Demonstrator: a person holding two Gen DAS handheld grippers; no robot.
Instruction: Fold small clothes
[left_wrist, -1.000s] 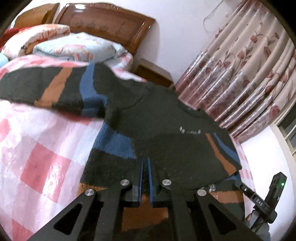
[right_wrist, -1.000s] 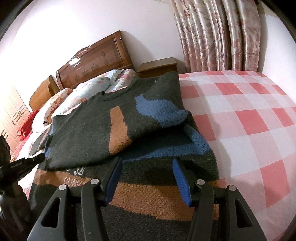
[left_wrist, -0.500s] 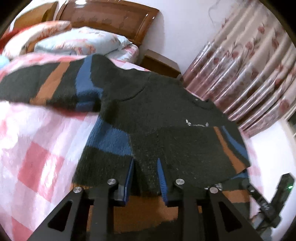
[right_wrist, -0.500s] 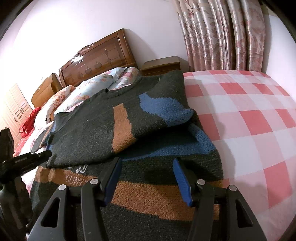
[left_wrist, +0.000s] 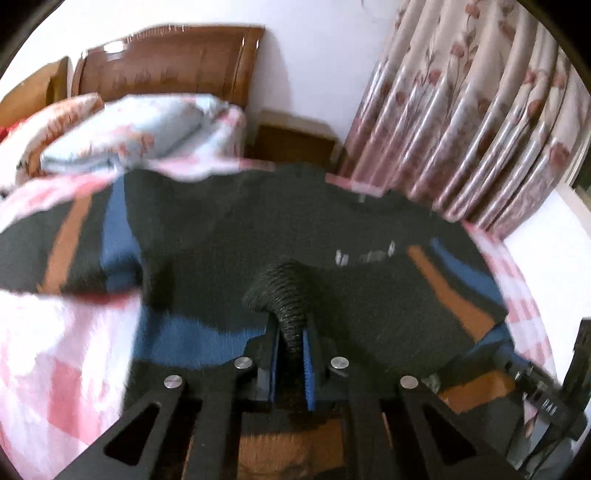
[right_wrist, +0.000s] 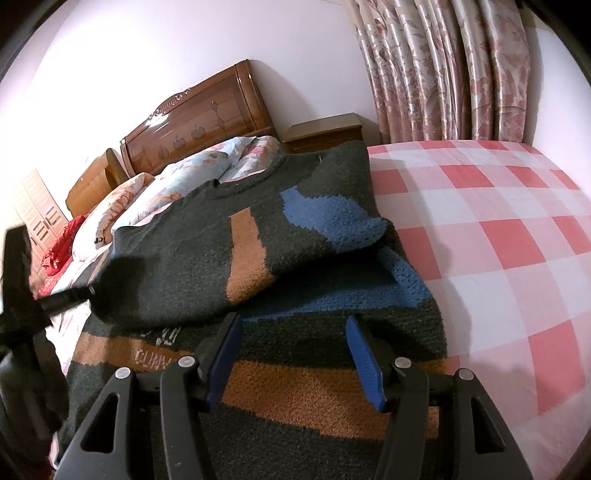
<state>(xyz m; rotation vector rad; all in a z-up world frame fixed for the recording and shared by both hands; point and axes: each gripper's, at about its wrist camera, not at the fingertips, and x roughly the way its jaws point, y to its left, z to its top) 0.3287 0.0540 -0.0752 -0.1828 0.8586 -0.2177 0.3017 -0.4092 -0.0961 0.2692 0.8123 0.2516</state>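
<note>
A dark knitted sweater with blue and orange patches lies on the bed, one sleeve folded across its body. My left gripper is shut on a ribbed dark cuff of the sweater, which bulges up between the blue pads. The other sleeve stretches out to the left over the sheet. My right gripper stands open just above the sweater's lower body, with nothing between its fingers. The left wrist view is blurred by motion.
The bed has a pink and white checked sheet. Pillows lie by the wooden headboard, with a nightstand beside it and flowered curtains behind. The other hand-held device shows at the right edge.
The left gripper's jaws parted over the sweater, then shut on the ribbed cuff and raised it a little; its view swung and blurred. The right gripper kept still and open.
</note>
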